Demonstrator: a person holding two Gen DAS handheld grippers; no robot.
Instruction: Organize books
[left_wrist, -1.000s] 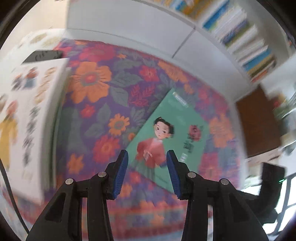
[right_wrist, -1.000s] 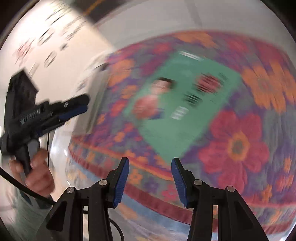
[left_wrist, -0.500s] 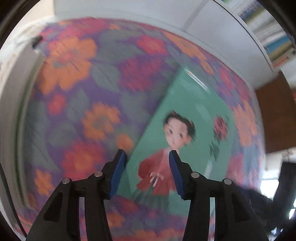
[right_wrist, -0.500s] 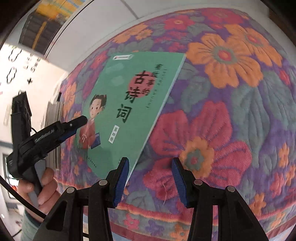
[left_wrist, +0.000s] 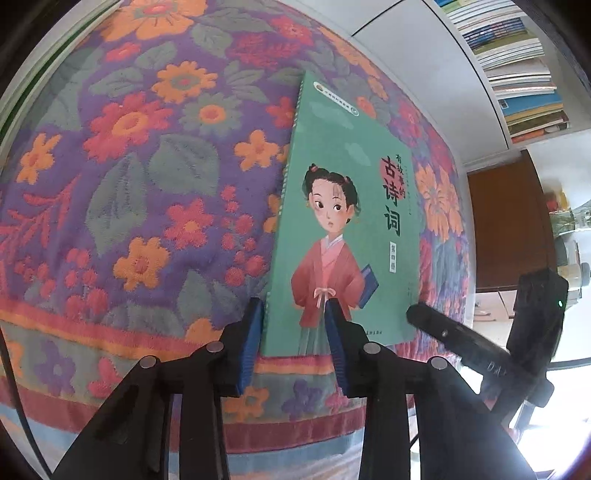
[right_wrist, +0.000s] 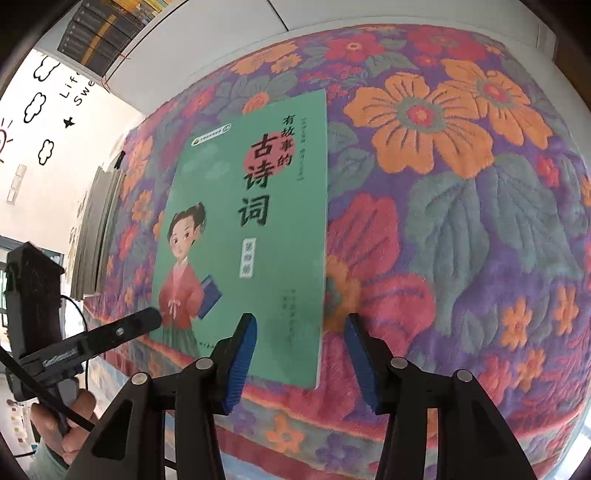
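Now the green book (left_wrist: 347, 236) lies flat on the flowered cloth (left_wrist: 140, 177). The left gripper (left_wrist: 293, 343), its jaws just narrowing, straddles the book's near left corner ungripped; the right gripper (right_wrist: 299, 354) hangs unclenched over the near right corner.

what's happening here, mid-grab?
A person holds a gripper in each hand over a green book lying flat on a floral cloth. The left gripper straddles the book's near-left corner, its jaws just closing; the right gripper straddles the near-right corner, open. Nothing is lifted yet.
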